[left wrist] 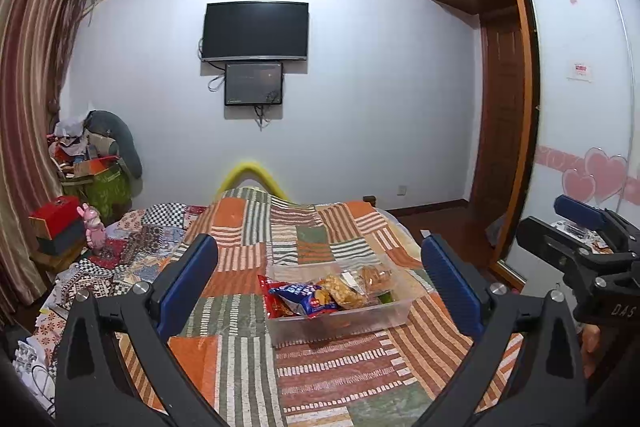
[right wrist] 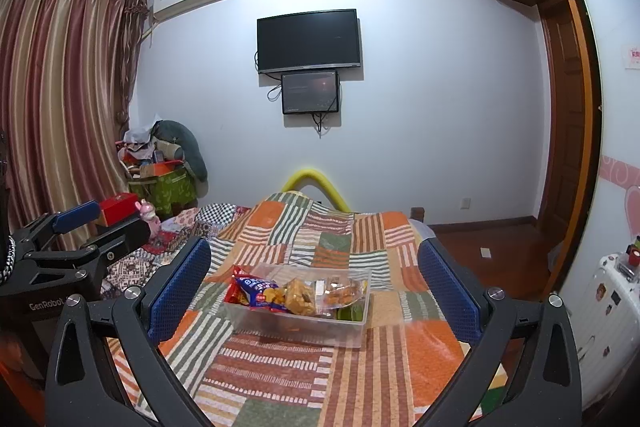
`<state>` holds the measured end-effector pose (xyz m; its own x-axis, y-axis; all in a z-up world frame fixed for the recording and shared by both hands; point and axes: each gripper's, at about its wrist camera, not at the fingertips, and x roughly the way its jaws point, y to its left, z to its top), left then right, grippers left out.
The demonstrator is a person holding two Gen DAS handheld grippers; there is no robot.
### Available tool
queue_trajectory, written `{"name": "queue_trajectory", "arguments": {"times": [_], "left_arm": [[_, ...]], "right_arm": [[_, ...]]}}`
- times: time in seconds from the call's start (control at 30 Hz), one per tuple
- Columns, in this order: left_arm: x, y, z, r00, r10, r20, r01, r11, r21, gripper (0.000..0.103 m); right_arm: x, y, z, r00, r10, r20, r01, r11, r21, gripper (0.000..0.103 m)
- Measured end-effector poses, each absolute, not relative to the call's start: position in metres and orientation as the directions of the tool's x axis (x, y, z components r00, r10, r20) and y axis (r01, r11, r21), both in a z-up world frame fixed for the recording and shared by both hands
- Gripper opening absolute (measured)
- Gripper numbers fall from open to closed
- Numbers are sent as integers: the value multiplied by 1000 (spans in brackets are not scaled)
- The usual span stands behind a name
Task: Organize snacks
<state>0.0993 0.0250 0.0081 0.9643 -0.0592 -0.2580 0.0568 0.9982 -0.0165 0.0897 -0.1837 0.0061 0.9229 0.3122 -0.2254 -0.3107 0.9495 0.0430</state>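
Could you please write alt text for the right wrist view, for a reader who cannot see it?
A clear plastic bin holding several snack packets, including a blue and red snack bag, sits on a patchwork quilt on a bed. The open right gripper frames it, empty. The left gripper shows at the left edge; a dark television hangs beyond.

Dim, even indoor light, bluish cast.
Fisheye bends the wall [left wrist: 360,107] edges; dark vignette corners; centre sharp, soft shadows.
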Motion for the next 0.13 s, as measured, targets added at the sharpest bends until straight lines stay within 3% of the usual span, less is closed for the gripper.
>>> {"name": "queue_trajectory", "arguments": {"times": [0.13], "left_arm": [[99, 23, 7, 965, -59, -256, 59, 998, -11, 103]], "right_arm": [[90, -183, 7, 922, 316, -223, -315, 948, 43, 103]]}}
